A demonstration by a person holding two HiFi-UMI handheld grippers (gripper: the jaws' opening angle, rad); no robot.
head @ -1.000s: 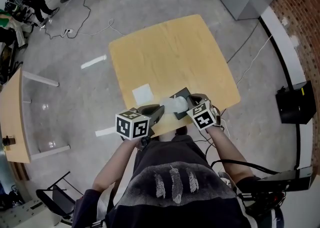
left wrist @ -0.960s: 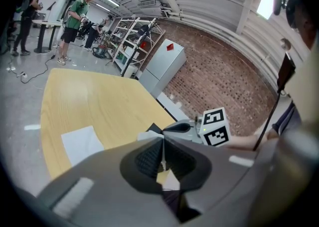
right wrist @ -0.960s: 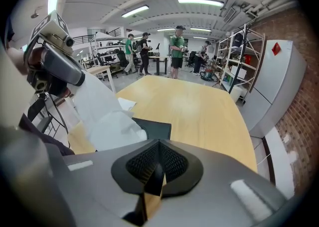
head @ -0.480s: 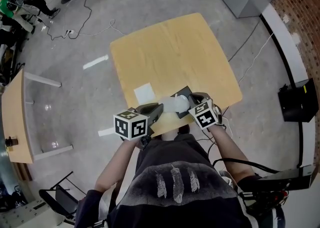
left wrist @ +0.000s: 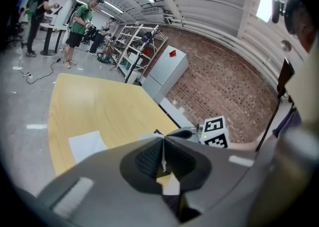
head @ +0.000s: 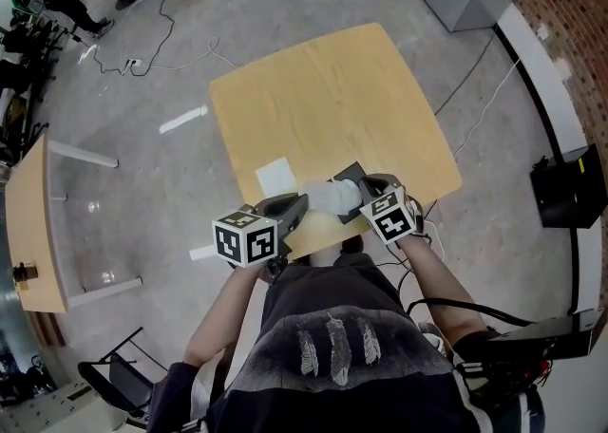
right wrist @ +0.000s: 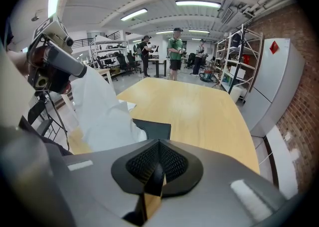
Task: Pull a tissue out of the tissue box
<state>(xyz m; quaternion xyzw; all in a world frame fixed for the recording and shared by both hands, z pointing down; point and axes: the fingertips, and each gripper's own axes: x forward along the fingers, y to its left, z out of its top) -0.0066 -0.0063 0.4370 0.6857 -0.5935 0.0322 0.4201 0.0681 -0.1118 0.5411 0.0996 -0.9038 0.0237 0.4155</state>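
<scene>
far half of the surface (head: pixel 332 89) wide open, near edge crowded, dark tissue box (head: pixel 350 176) and stretched tissue (head: pixel 328 198) in the way, flat white sheet (head: pixel 274 176) just left

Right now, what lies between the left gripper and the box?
A white tissue spans that stretch, running from the left gripper, which is shut on it, to the dark box. The head view shows it best.

- Dark T-shirt (head: pixel 332 322), three pale feather prints, lower centre of the head view
- Left gripper (head: pixel 300 201) and right gripper (head: pixel 365 184): grey shells, black-and-white marker cubes (head: pixel 249 239)
</scene>
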